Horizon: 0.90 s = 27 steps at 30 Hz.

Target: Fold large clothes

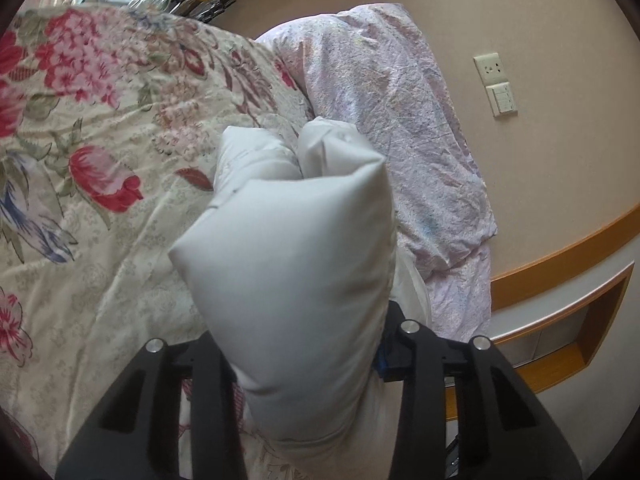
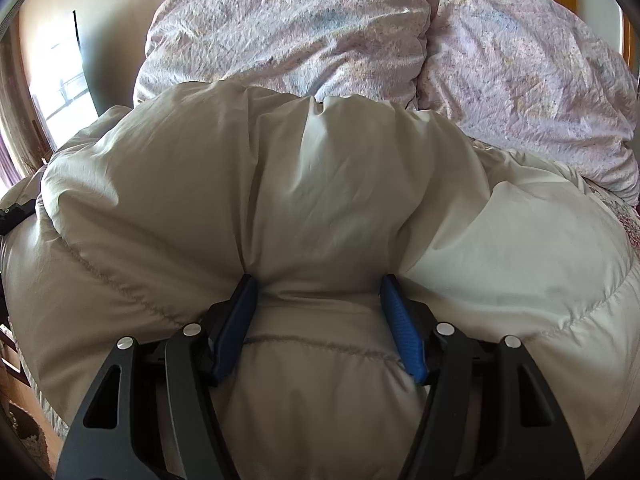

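The left tool (image 1: pixel 304 360) is clamping down on a puffy fold of the white padded coat (image 1: pixel 288 264), its black arms pinching in from both sides, and the bundled fabric is sticking up and away from the camera above the flowered bedspread (image 1: pixel 92 152). One blue pad (image 1: pixel 382 360) is peeking out at the coat's right edge, pressed against the cloth. Beyond it, a pale lilac duvet (image 1: pixel 396 128) is lying crumpled along the beige wall (image 1: pixel 560 20), with a socket and switch plate (image 1: pixel 496 84) showing on that wall.

Over on the right wrist view, the right tool (image 2: pixel 318 324) is standing fairly wide, yet its blue pads (image 2: pixel 402 340) are squeezing a thick quilted roll of the coat (image 2: pixel 320 184) between them, so it is gripping a fat handful. The coat is billowing across the bed in front of the lilac duvet (image 2: pixel 300 28), filling most of the view.
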Tool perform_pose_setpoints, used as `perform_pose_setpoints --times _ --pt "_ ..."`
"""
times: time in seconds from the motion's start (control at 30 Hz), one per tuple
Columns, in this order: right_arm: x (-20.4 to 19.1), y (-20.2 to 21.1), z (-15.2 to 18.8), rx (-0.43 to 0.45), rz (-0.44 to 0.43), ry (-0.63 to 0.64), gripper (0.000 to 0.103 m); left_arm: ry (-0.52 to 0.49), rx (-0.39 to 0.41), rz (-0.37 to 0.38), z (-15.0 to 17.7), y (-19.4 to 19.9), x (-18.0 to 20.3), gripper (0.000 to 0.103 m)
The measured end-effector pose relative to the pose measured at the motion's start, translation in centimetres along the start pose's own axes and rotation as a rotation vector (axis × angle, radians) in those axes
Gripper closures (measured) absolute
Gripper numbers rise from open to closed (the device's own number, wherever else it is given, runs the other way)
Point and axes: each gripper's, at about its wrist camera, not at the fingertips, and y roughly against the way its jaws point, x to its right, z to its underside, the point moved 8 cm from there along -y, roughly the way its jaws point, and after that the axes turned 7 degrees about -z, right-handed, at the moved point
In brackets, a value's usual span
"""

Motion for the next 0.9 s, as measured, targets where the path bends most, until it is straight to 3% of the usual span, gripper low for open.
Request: perform_pose_setpoints --times 0.2,0.43,0.67,0.77,0.9 --pt "-0.1 -0.1 0.1 0.000 0.031 0.021 0.038 -0.367 0.107 -0.029 1.0 2.4 7.9 0.070" --pt "0.1 -0.2 0.2 0.000 0.044 0.011 0.037 -0.741 0.182 -0.008 5.3 4.2 17.1 0.070" --pt "0.4 -0.2 0.1 -0.014 0.030 -0.009 0.037 -0.911 0.206 -0.017 8.0 3.8 21.4 0.067" --pt "0.2 -0.3 0.0 -0.011 0.050 0.007 0.037 -1.030 0.222 -0.030 10.5 3.3 23.2 0.062" --pt "1.0 0.3 0.0 0.002 0.012 0.007 0.037 -1.137 0.250 -0.044 13.6 2.6 25.3 0.057"
